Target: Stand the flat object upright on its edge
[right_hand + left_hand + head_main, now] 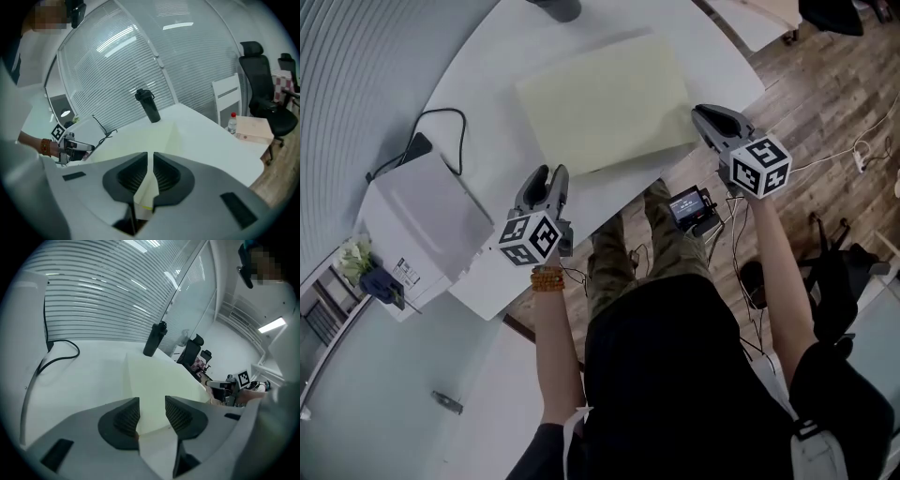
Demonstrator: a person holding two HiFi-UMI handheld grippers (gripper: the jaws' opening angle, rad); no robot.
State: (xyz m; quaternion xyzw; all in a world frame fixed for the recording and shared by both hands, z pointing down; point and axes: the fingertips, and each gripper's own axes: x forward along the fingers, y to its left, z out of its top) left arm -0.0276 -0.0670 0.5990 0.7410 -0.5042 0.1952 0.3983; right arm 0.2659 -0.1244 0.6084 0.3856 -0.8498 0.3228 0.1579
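The sheet is lying flat on the table, its long near edge running from one gripper to the other; the left gripper, jaws apart and empty, is facing the sheet's near left corner, while the right gripper, jaws closed on nothing, is hovering at its near right corner.

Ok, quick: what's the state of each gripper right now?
Left gripper: open, gripping nothing; a corner of the sheet shows between its jaws.
Right gripper: closed; whether it pinches the sheet cannot be told.
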